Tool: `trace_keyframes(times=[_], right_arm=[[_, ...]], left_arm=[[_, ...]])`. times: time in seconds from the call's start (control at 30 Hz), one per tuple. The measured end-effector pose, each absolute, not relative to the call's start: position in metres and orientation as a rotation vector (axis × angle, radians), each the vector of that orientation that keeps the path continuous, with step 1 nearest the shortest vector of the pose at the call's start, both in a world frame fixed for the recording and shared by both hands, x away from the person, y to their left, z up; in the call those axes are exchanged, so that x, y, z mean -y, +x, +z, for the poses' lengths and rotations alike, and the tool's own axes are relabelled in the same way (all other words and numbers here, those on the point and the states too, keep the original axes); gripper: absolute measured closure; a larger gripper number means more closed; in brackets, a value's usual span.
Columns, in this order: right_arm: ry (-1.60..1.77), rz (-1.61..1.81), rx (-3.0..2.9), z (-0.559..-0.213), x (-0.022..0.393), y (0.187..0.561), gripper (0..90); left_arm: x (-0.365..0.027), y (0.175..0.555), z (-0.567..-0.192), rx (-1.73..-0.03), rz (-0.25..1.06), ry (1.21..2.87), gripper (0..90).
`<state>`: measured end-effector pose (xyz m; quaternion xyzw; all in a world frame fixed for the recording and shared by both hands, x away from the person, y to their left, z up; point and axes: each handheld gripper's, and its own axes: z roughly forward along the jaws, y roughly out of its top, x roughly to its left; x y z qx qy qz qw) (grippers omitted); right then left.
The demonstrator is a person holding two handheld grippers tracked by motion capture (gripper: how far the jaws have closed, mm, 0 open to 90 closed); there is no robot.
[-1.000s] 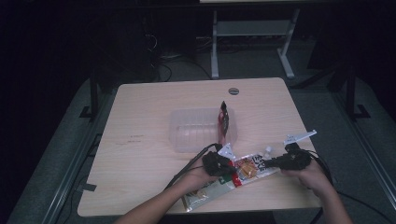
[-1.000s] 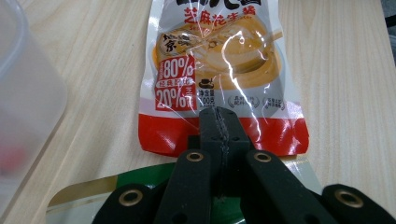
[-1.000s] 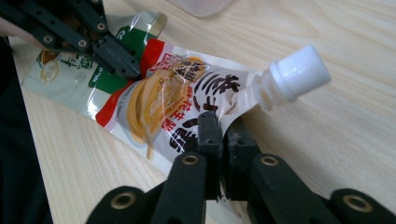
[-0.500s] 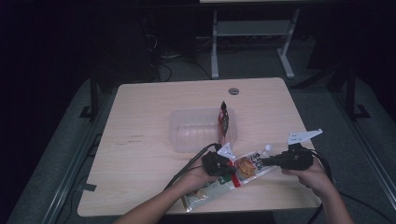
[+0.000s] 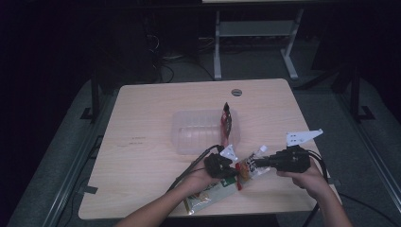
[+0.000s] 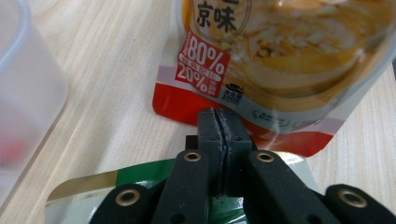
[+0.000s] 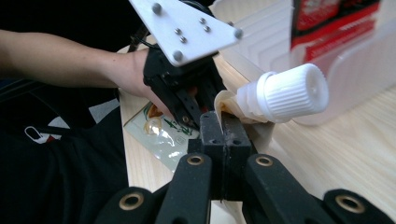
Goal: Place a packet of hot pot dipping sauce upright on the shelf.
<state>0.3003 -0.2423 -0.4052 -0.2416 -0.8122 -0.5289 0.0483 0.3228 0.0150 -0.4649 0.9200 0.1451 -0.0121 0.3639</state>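
Spouted pouch (image 5: 247,166) between both grippers, left (image 6: 218,122) and right (image 7: 225,126) fingers clenched on its ends (bottom edge, spout end).

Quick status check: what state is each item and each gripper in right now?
spouted pouch: white cap on, gripped at both ends by the two grippers.
left gripper: shut on the spouted pouch's bottom edge.
right gripper: shut on the spouted pouch near its spout.
clear container: open, no lid, upright on the table.
red packet: standing in the clear container, against its right wall.
green packet: lying flat at the table's near edge.
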Motion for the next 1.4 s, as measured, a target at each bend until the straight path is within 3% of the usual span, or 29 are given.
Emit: trace_keyframes(times=[0.53, 0.83, 1.4], right_arm=[[-0.725, -1.706, 2.503, -0.384, 0.239, 0.298, 90.0], [-0.66, -1.762, 2.482, -0.369, 0.225, 0.296, 89.9], [-0.681, -1.878, 2.473, -0.345, 0.201, 0.316, 90.0]], left_arm=[[-0.049, 0.307, -0.427, -0.359, -0.036, 2.343, 67.1], [-0.1, 0.288, -0.414, -0.401, -0.014, 2.333, 55.0], [-0.204, 0.274, -0.415, -0.578, 0.061, 2.307, 46.9]])
